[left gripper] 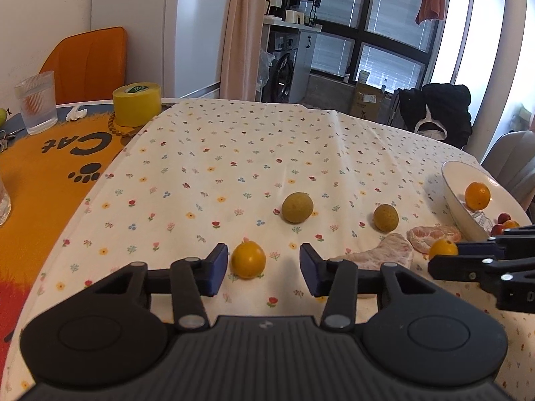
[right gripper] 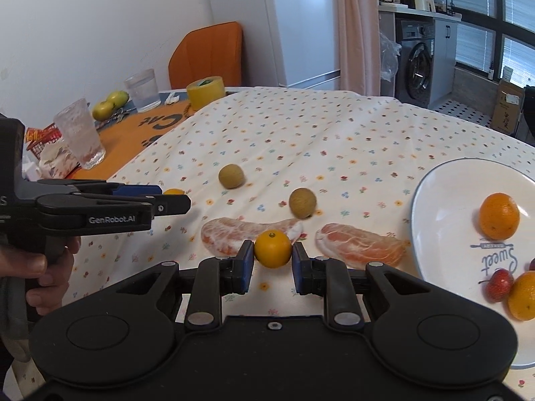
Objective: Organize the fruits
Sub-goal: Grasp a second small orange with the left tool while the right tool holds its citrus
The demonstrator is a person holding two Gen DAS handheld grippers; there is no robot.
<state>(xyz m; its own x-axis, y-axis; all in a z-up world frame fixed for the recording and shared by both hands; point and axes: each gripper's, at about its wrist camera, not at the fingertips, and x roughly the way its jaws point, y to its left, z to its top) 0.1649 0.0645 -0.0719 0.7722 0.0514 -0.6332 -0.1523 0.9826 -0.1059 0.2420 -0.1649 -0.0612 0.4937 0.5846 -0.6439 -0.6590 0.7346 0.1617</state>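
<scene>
My left gripper (left gripper: 264,264) is open low over the flowered tablecloth. A small orange (left gripper: 248,260) lies between its fingers, close to the left pad and apart from the right one. My right gripper (right gripper: 273,259) is shut on another small orange (right gripper: 273,249), both pads touching it. Beyond lie two peeled citrus segments (right gripper: 234,234) (right gripper: 361,244) and two round brownish fruits (right gripper: 231,175) (right gripper: 302,202). The white plate (right gripper: 444,193) at the right holds two oranges (right gripper: 499,215) (right gripper: 523,295) and a strawberry (right gripper: 499,285). The left wrist view shows the right gripper (left gripper: 446,255) from the side.
At the far left, an orange mat (left gripper: 40,173) carries a yellow tape roll (left gripper: 136,103), two glasses (right gripper: 80,133) (right gripper: 143,89) and green fruit (right gripper: 110,103). An orange chair (left gripper: 90,63) stands behind. A hand (right gripper: 40,267) holds the left gripper's handle. The table edge runs past the plate.
</scene>
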